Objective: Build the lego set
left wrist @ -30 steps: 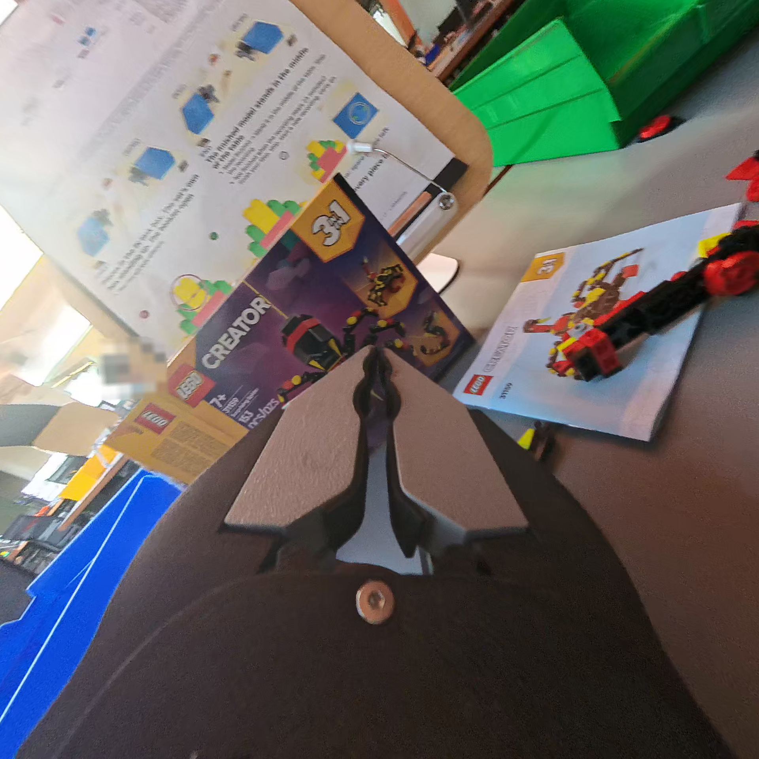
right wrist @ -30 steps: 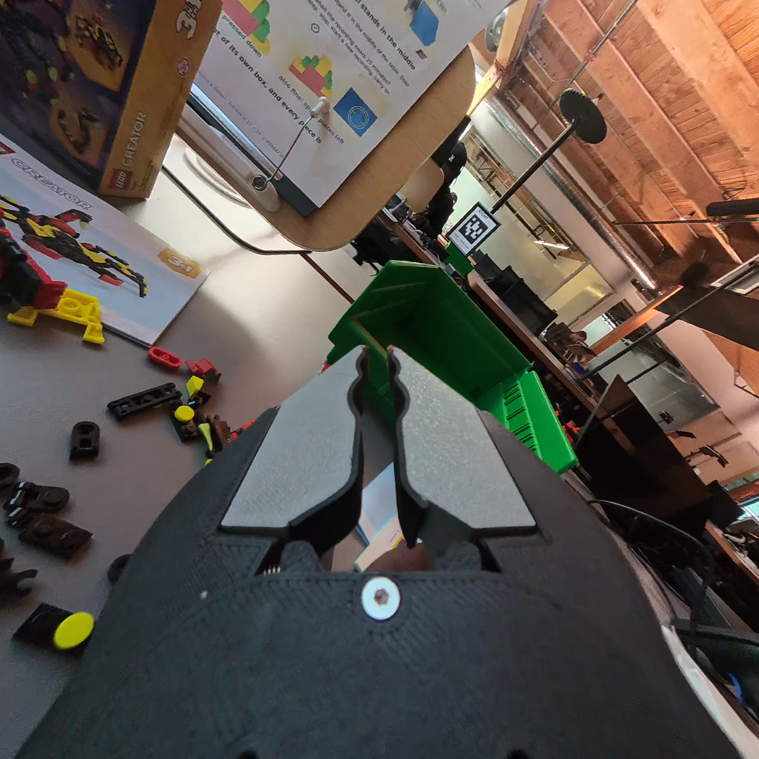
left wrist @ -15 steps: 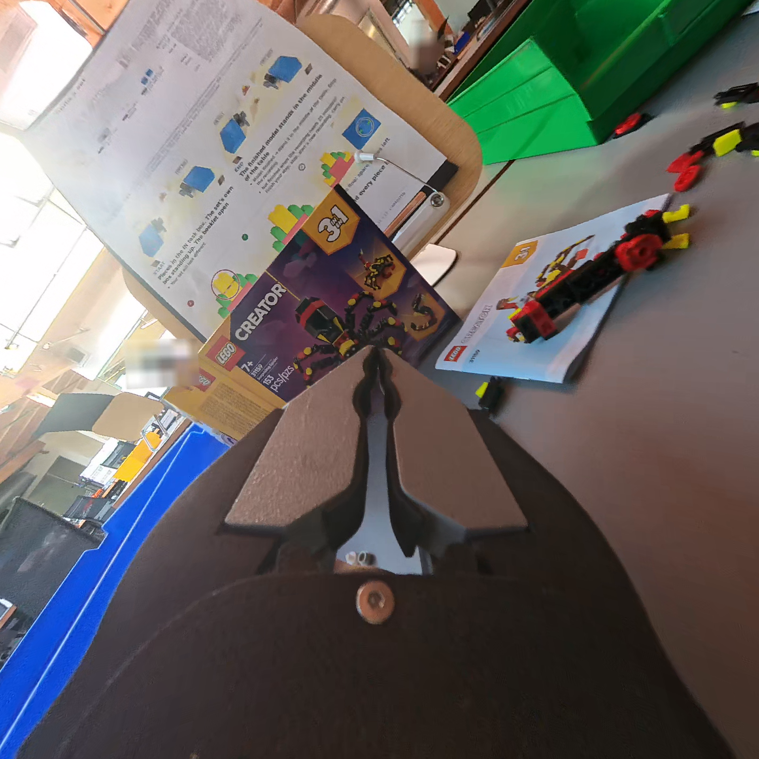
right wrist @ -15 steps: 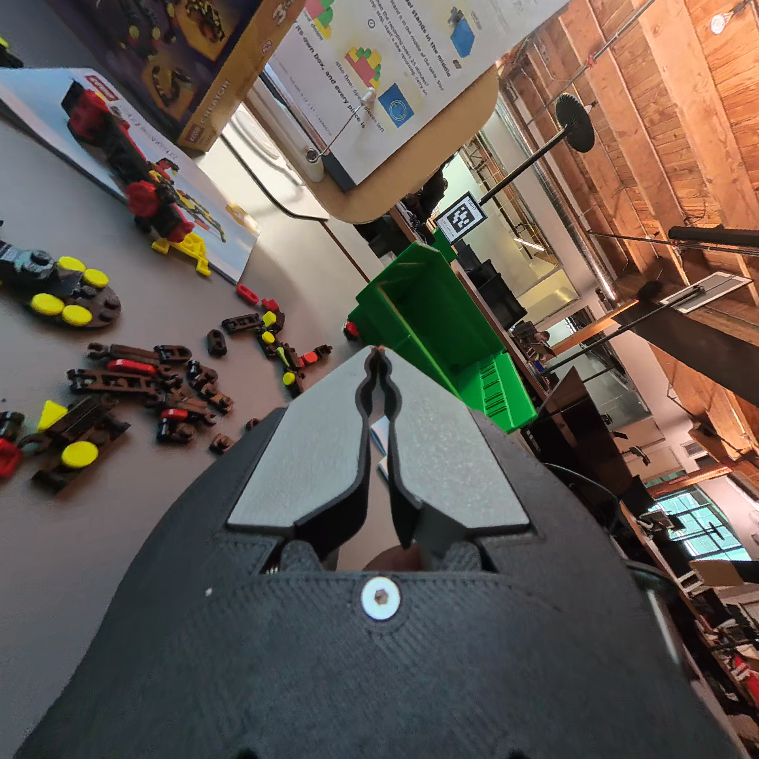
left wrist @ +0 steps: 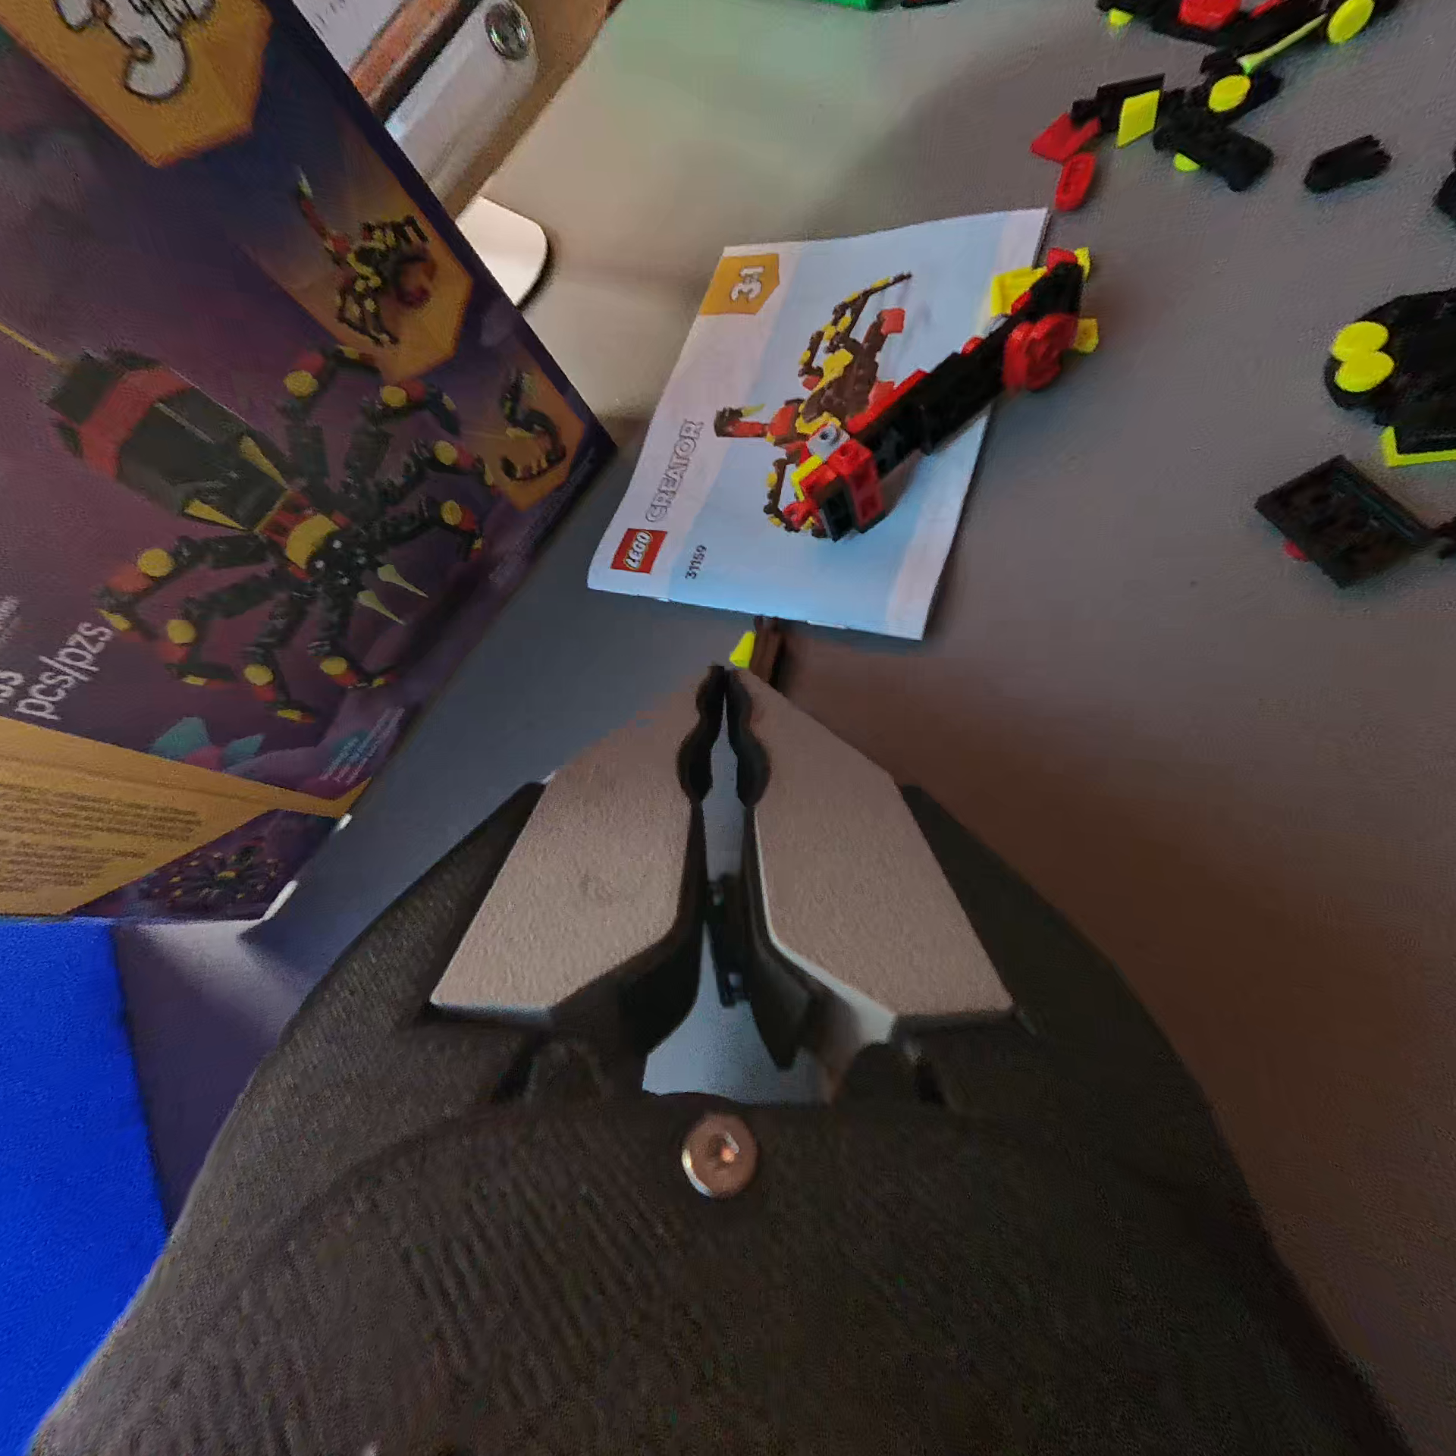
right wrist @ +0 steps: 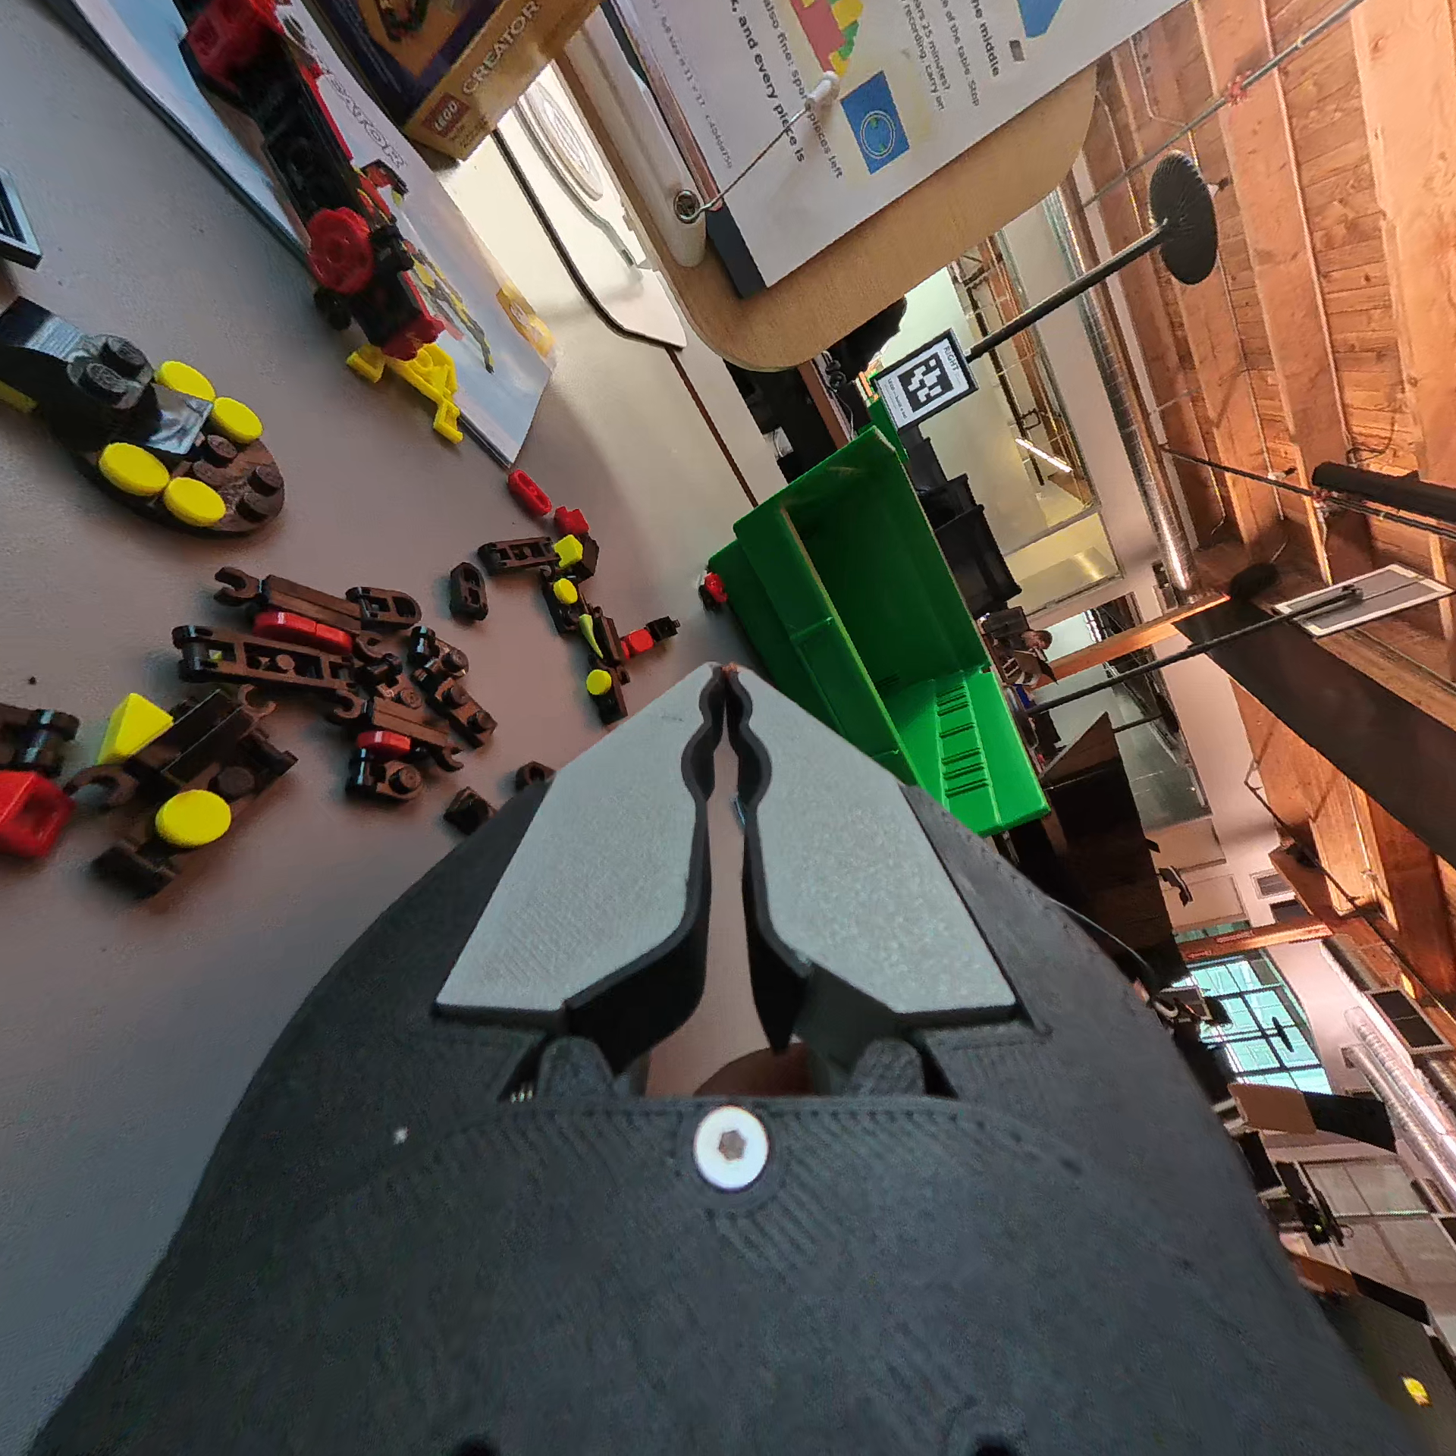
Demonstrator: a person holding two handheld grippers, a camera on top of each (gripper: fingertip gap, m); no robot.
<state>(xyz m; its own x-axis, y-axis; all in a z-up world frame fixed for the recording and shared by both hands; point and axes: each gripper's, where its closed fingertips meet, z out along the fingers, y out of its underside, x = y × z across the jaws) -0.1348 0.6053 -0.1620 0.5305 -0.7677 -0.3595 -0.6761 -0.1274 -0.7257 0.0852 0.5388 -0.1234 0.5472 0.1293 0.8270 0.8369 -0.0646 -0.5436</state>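
Black-red lego model (left wrist: 930,402) lying diagonally across booklet (left wrist: 788,441), red wheel end (left wrist: 1036,351) overhanging

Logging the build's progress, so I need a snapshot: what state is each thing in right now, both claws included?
Left claw: shut, empty, above the table.
Right claw: shut, empty.
Booklet: closed, flat on the table.
Partial model: assembled in part, lying across the booklet.
Box: standing behind the booklet.
Loose pieces: scattered, unattached.
Green bin: open; contents cannot be seen.
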